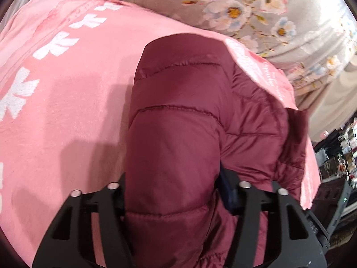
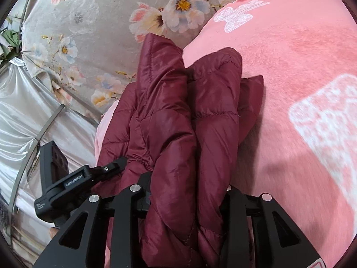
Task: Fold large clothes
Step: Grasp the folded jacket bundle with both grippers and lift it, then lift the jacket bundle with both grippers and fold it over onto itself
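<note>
A dark red quilted puffer jacket (image 1: 178, 120) lies bunched on a pink blanket (image 1: 67, 102) with white prints. My left gripper (image 1: 176, 192) is shut on a thick fold of the jacket, which bulges up between its fingers and hides their tips. In the right wrist view the same jacket (image 2: 178, 116) hangs in two puffy folds over the pink blanket (image 2: 301, 111). My right gripper (image 2: 185, 192) is shut on those folds, tips hidden by fabric. The left gripper's body (image 2: 73, 181) shows at the lower left, against the jacket's edge.
A grey bedsheet with flower prints (image 1: 256, 11) lies beyond the blanket, also in the right wrist view (image 2: 89, 33). Silvery satin fabric (image 2: 33, 116) hangs at the left. Cluttered shelves (image 1: 341, 154) stand past the bed's right edge.
</note>
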`<state>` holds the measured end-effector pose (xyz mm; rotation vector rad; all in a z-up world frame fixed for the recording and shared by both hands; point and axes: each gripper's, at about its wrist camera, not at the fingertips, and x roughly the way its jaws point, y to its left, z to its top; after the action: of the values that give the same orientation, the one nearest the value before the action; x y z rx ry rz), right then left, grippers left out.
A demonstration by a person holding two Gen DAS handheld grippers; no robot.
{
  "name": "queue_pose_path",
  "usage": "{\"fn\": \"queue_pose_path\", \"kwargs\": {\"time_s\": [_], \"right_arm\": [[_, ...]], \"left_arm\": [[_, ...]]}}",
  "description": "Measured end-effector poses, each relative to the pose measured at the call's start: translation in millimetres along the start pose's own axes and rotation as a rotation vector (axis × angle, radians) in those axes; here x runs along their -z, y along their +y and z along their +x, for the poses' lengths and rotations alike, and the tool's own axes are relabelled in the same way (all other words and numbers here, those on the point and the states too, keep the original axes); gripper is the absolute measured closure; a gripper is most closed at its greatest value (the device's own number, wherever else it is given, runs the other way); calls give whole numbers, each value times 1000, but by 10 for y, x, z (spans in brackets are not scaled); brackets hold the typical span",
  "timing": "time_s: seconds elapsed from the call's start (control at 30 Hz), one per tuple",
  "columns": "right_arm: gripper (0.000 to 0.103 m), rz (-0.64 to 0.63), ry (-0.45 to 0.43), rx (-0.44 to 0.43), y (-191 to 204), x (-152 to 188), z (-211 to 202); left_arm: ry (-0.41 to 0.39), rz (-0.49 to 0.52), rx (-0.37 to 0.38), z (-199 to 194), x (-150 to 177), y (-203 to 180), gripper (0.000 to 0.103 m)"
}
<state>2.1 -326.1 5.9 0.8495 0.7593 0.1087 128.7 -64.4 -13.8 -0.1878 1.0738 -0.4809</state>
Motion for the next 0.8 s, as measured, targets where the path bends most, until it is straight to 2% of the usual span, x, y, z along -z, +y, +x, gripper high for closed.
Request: {"fn": "queue_pose_path", "kwargs": {"time_s": [0.07,0.2,0.37,0.57,0.8], "right_arm": [[74,-2,-8,-1,38,47,-146],[74,-39,-47,5,164,110,-481],[74,-74,-135,-12,369,110,-944],[74,-167,-283,-54,784,-29,-1455],[74,-316,-420,-132,1370,-349,-1739]], "left_arm": [[-6,19,20,-117,45,-85,57],[-22,55,62,-358,158,-284,59],[-93,124,110,-702,229,-613,59],[-256,244,158,-1324,199,-1026,59],[-479,348,198,-2066,-92,-1287,59]]}}
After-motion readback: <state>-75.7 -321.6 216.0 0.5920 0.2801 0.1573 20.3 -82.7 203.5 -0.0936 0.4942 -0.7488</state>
